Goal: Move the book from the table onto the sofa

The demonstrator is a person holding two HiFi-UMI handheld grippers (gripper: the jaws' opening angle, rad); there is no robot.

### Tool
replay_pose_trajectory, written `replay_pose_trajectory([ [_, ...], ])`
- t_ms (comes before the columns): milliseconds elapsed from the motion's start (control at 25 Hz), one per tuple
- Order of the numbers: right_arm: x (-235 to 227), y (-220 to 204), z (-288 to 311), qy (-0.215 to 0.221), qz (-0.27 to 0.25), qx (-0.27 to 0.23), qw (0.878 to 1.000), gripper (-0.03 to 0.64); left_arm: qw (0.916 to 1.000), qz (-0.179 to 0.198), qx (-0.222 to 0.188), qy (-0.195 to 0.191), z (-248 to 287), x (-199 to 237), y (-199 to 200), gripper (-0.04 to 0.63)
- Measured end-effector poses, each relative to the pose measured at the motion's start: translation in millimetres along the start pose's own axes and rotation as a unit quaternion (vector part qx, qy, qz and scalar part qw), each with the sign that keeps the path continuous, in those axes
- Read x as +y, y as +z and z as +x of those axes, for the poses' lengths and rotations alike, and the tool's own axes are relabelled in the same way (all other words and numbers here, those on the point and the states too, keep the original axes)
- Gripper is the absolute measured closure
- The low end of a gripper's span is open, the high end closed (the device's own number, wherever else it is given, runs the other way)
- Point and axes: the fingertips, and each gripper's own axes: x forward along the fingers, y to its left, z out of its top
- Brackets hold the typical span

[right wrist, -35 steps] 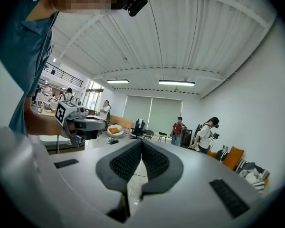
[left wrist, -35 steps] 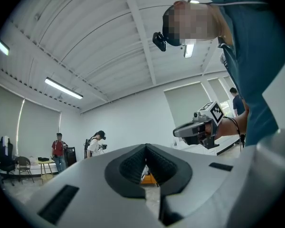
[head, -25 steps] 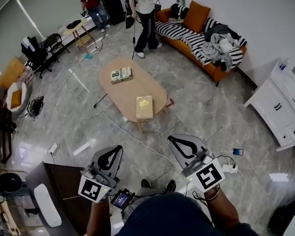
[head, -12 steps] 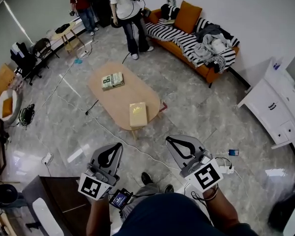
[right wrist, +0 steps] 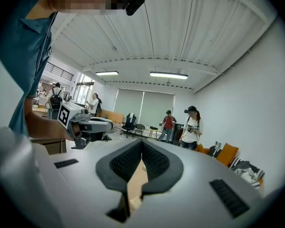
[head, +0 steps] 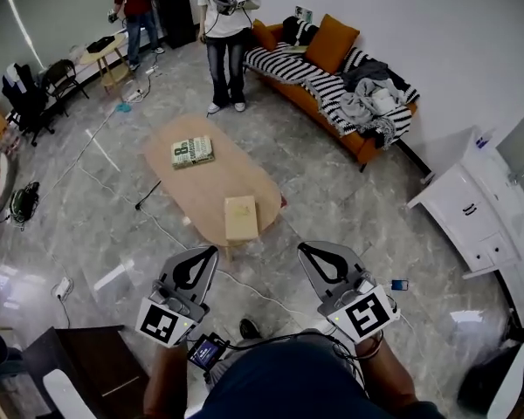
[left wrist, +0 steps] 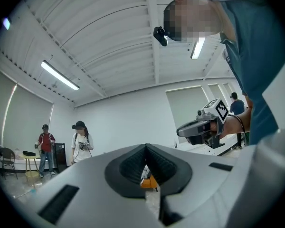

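Both grippers are held level at the bottom of the head view, short of the table. The left gripper (head: 212, 251) has its jaws together with nothing between them. The right gripper (head: 303, 248) is the same, pads meeting and empty.

The oval wooden table (head: 201, 186) stands on open tiled floor, its near end toward us and well apart from both grippers. Open floor runs along its right side up to the orange sofa (head: 356, 140) against the white wall. A cable (head: 162, 227) crosses the floor to the table's left. A standing person (head: 224, 42) is beyond the far end, near the sofa's left end. A white cabinet (head: 472, 216) bounds the room at right.

We note two books on the table. The tan book (head: 241, 217) lies flat and closed at the near end, close to the edge, its long side running away from us. The green-and-white book (head: 192, 152) lies flat near the far left edge. The sofa carries a striped throw (head: 284, 64) and a heap of clothes (head: 373, 103).
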Motion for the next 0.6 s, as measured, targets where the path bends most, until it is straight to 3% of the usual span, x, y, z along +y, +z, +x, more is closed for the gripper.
replay_pose_trajectory([
  [240,-6.3,-10.1,37.2,0.009,0.004,0.017,1.0,0.603,0.9997,-0.022,0.011,0.007,6.8,31.0,-20.7,0.591],
  [400,-32.2,-21.9,59.2,0.017,0.01,0.016,1.0,0.603,0.9986,-0.029,0.043,0.01,29.2,43.6,-40.1,0.591],
  [600,-66.2,-37.8,81.1,0.052,0.013,0.013,0.998,0.603,0.9978,-0.031,0.051,0.03,63.9,53.7,-41.3,0.591],
])
